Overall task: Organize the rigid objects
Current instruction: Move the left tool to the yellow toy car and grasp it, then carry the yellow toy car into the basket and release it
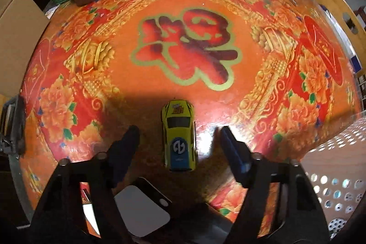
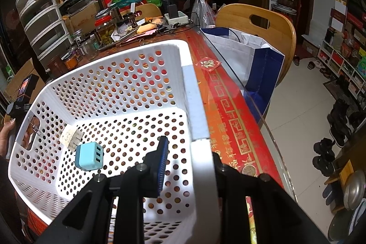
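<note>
Left wrist view: the yellow toy car (image 1: 178,137) is seen standing on its wheels on the table (image 1: 228,4), on the red-and-gold patterned cover, towards the table's near edge. Its long axis is lined up with the left gripper (image 1: 178,135). The jaws are spread wide, one finger on each side of the car, and neither pad is touching the body. This straddling pose is judged to be a pre-grasp: the car's narrow sides are presented to the pads so that a simple closure would take it across its width.

A white perforated basket (image 1: 338,157) is visible at the table's right edge in the same view, near the car.

Right wrist view: the right gripper (image 2: 189,164) is set over the basket's right rim, with the wall between the fingers; one blue-padded finger (image 2: 162,161) is inside and the other is hidden behind the wall. Whether the rim is actually pinched cannot be told. The grip is judged to be for steadying the basket while items are dropped in.

Contents noted: a light blue USB charger cube (image 2: 89,157) and a white plug adapter (image 2: 71,136), both on the basket floor towards its left wall.

Judgement: sorting is partly done; the car is the next item to be collected.
</note>
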`<state>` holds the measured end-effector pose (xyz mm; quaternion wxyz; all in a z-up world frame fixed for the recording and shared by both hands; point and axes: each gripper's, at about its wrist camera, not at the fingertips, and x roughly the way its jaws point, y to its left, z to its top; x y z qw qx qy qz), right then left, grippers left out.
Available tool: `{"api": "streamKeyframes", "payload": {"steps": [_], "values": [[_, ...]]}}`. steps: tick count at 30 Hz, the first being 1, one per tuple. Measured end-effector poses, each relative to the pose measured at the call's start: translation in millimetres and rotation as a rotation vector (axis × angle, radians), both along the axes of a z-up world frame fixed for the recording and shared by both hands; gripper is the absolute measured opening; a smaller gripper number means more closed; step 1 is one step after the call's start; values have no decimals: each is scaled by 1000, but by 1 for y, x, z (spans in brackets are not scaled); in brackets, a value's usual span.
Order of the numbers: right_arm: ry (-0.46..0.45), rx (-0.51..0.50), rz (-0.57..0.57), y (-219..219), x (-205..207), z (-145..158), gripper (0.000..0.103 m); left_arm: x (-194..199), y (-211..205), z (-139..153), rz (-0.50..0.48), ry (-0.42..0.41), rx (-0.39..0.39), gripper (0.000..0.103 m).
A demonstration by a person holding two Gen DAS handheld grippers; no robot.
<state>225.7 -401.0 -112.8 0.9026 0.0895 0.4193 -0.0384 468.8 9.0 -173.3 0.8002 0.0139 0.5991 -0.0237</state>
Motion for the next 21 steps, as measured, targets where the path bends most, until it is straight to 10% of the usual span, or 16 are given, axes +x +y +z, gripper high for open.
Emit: {"api": "streamKeyframes", "payload": {"steps": [3, 9, 14, 21], "values": [[-2, -1, 2, 0, 1, 0, 23, 0, -1, 4, 1, -5, -23, 28], [-7, 1, 4, 0, 2, 1, 23, -14, -7, 15, 11, -84, 57, 27], [-9, 0, 6, 1, 2, 0, 23, -56, -29, 63, 21, -409, 379, 27], [-13, -1, 5, 1, 1, 0, 23, -104, -52, 104, -12, -542, 456, 27]]}}
